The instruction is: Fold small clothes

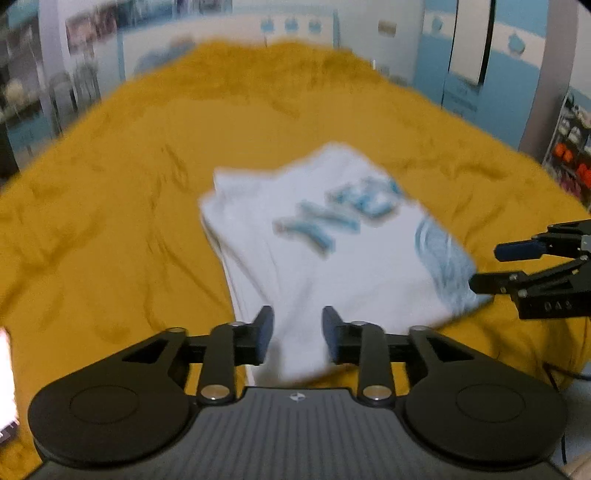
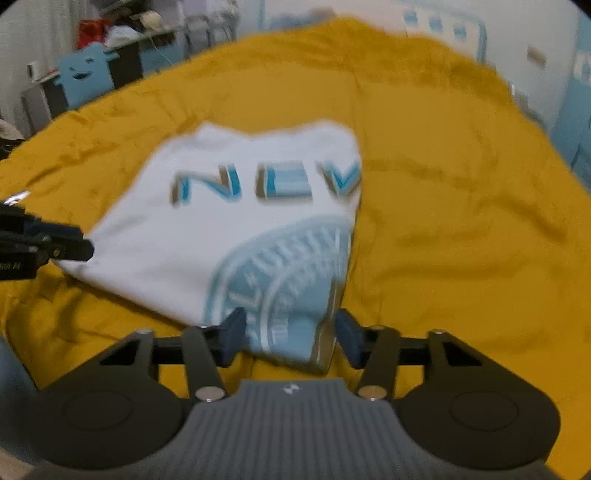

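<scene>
A white T-shirt [image 1: 314, 251] with blue letters and a round blue print lies folded on the mustard-yellow blanket [image 1: 129, 184]. My left gripper [image 1: 297, 332] is at the shirt's near left corner, with white cloth lying between its parted pads, which do not press on it. At the near right corner [image 2: 291, 339], on the blue print, my right gripper [image 2: 291, 339] is open too, the folded edge loose between its fingers. Each gripper shows in the other view: the right gripper [image 1: 484, 267] at the shirt's right edge, the left gripper [image 2: 83, 242] at its left corner. The picture is blurred.
The blanket covers the whole bed [image 2: 461, 221] and is creased around the shirt [image 2: 229, 221]. Beyond the bed stand blue and white cupboards [image 1: 465, 74], a blue chair back with a face [image 2: 85, 74] and a cluttered desk [image 2: 129, 33]. Shelves [image 1: 572, 147] are at the far right.
</scene>
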{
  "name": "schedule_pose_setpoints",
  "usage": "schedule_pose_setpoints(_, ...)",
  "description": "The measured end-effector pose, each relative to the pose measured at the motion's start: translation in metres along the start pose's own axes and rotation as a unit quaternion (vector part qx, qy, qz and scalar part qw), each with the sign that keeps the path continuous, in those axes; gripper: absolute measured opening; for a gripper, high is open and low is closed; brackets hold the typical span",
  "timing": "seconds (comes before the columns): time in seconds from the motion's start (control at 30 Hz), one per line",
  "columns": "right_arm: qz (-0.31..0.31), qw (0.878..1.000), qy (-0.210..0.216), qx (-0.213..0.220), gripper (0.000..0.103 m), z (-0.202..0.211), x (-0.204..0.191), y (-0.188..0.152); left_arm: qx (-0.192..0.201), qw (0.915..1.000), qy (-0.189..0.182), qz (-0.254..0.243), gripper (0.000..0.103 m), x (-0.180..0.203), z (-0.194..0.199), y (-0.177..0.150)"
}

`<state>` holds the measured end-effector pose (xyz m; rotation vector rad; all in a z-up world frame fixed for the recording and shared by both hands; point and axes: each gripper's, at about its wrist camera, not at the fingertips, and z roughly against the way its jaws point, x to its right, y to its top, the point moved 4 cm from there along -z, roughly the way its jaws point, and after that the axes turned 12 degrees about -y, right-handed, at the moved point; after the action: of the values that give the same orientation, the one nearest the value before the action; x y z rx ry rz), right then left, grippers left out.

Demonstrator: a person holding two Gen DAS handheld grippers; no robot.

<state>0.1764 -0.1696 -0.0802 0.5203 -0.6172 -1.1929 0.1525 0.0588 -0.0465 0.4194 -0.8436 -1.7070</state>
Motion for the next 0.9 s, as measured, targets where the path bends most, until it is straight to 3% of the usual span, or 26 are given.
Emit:
schedule_pose_setpoints(0.07, 0.004, 0.999, -0.009, 0.036, 0.060, 0.020, 0.001, 0.012, 0.042, 0.9988, 0.020, -0.015, 0.066, 0.005, 0.018, 0.014)
schedule_pose_setpoints(0.17, 0.006, 0.996, -0.012, 0.087, 0.073, 0.048, 0.001, 0.030, 0.108, 0.9919, 0.055, -0.039, 0.090, 0.016, 0.042, 0.033)
schedule_pose_setpoints(0.23, 0.013, 0.993, -0.021, 0.118, 0.081, 0.065, 0.000, 0.038, 0.150, 0.9838, 0.079, -0.057, 0.092, 0.023, 0.054, 0.043)
schedule_pose_setpoints(0.33, 0.002, 0.986, -0.037, 0.163, 0.081, 0.091, 0.000, 0.049, 0.194, 0.9725, 0.113, -0.061, 0.102, 0.032, 0.069, 0.052)
schedule_pose_setpoints(0.5, -0.062, 0.974, -0.061, 0.211, 0.082, 0.121, 0.006, 0.047, 0.262, 0.9544, 0.137, -0.040, 0.103, 0.047, 0.091, 0.047)
schedule_pose_setpoints(0.63, -0.119, 0.964, -0.098, 0.219, 0.082, 0.138, 0.006, 0.027, 0.272, 0.9523, 0.138, -0.015, 0.103, 0.054, 0.097, 0.033)
schedule_pose_setpoints(0.9, -0.119, 0.971, -0.092, 0.185, 0.082, 0.142, -0.010, -0.019, 0.224, 0.9651, 0.129, 0.043, 0.103, 0.046, 0.095, 0.000)
